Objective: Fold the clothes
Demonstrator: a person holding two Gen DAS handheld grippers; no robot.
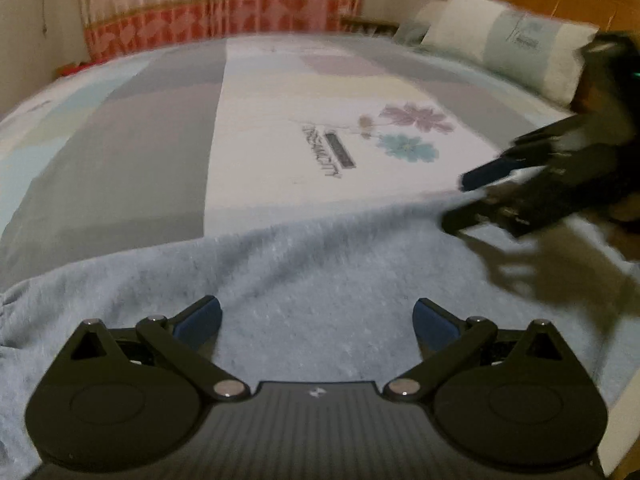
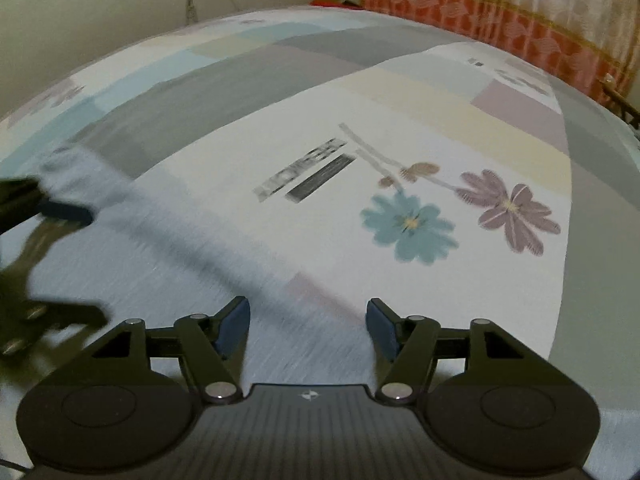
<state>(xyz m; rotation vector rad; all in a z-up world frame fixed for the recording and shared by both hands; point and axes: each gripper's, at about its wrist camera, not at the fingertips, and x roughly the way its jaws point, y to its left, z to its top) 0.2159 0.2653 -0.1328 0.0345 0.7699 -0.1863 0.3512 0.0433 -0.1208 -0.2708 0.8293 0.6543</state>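
Each gripper is black, the left gripper [image 1: 317, 322] and the right gripper [image 2: 308, 326] alike. Both have blue pads, round black discs, shiny silver screws and a ribbed grey body with a small white mark.

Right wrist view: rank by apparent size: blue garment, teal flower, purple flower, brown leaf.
1. Blue garment, largest by far, though it lies nearest the camera.
2-3. Purple flower and teal flower: too alike to rank.
4. Brown leaf, smallest.
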